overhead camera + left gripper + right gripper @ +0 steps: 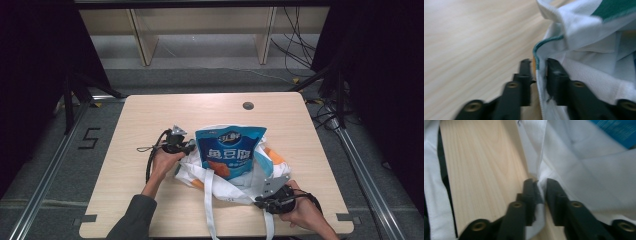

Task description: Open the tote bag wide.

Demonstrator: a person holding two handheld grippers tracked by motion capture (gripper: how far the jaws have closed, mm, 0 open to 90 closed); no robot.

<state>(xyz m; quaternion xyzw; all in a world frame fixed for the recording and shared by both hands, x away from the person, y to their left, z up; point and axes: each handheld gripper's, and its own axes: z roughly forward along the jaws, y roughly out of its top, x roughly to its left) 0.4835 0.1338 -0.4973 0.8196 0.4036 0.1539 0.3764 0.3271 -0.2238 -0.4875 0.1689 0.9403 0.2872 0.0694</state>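
- High view: we see the white bag [235, 182] lying crumpled on the surface [150, 125], with the blue snack pouch [229, 150] standing upright out of its mouth. The left hand-held gripper [189, 146] is at the bag's left edge and the right hand-held gripper [264, 199] at its near right corner. We judge the pouch could tip over or slide out if the two sides are pulled unevenly, since nothing else steadies it. One long white strap [208, 210] trails from the bag toward the near edge and could snag.
- Left gripper view: the left hand-held gripper [537, 67] pinches the bag's green-trimmed rim [544, 43], the fabric running between its jaws. The hold is on a thin edge only, so we think a sharp tug may let the cloth slip free.
- Right gripper view: the right hand-held gripper [539, 185] is pressed together on a fold of white mesh fabric [584, 175], with the pouch's blue corner [616, 130] beyond the bag. The fabric looks soft, thin and wrinkled, so bunching may loosen this grip too.
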